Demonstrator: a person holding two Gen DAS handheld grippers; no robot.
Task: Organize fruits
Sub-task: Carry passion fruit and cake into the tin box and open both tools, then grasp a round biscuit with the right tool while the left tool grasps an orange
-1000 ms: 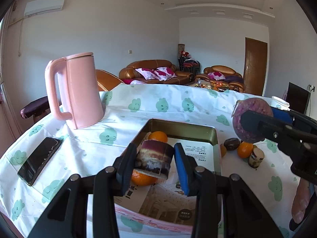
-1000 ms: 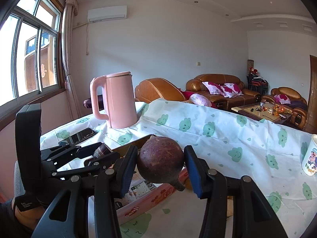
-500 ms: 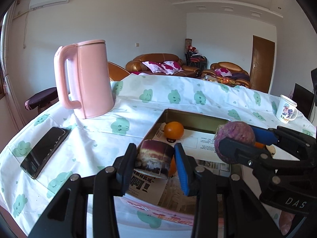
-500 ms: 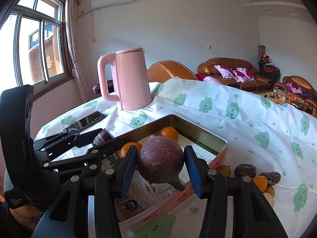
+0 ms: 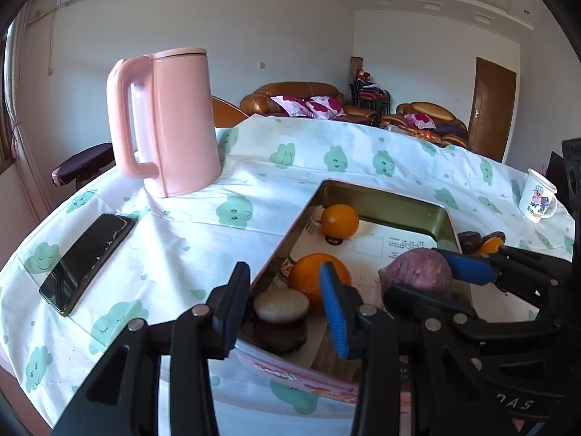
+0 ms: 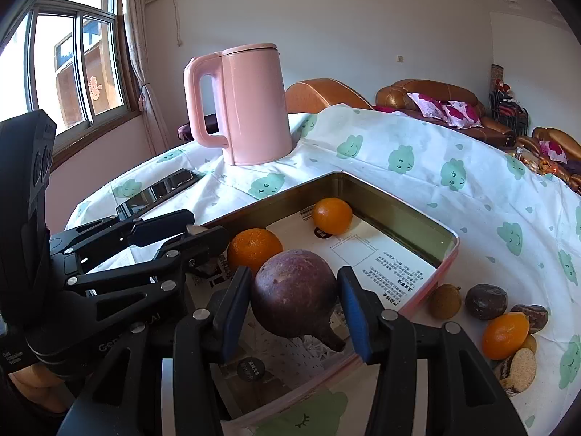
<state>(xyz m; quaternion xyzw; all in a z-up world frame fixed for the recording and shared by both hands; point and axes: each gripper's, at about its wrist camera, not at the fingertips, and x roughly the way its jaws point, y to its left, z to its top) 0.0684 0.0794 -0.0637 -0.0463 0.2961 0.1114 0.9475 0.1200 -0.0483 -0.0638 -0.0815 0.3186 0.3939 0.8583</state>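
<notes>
Cloud-print tablecloth [image 5: 254, 189], living room: two fruits going into gold tin [image 5: 381, 196].
Left gripper [image 5: 287, 305], jaws just opening, apparently clear of cut fruit piece [image 5: 281, 319] on tin's paper; right gripper [image 6: 294, 305] clamps purple passion fruit [image 6: 294, 292] over tin — lower before release, clear of oranges [image 6: 254, 250].

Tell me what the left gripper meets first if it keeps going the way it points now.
Likely the cut, white-topped fruit piece standing in the tin, between the left gripper fingers, which have just been opening off it. Just beyond sits an orange. Depth is hard to judge in this fisheye view.
</notes>
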